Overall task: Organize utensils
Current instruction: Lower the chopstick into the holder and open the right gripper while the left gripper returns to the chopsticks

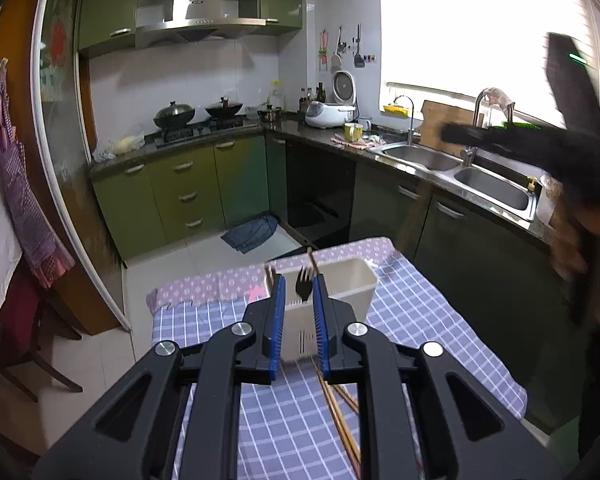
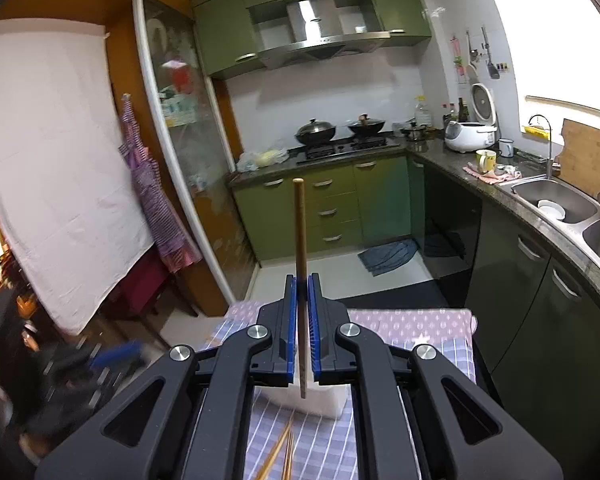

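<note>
- My left gripper hovers just before the white slotted plastic utensil caddy, jaws released with nothing between them.
- A black plastic fork stands upright inside the caddy.
- My right gripper has its jaws clenched on a single brown wooden chopstick, held upright above the caddy.
- Loose wooden chopsticks lie just in front of the caddy on the blue checked cloth of the bench.

white matt plastic utensil caddy | blue checked cloth table cover, woven look | brown wooden chopstick, smooth | glossy steel double sink | black plastic fork
</note>
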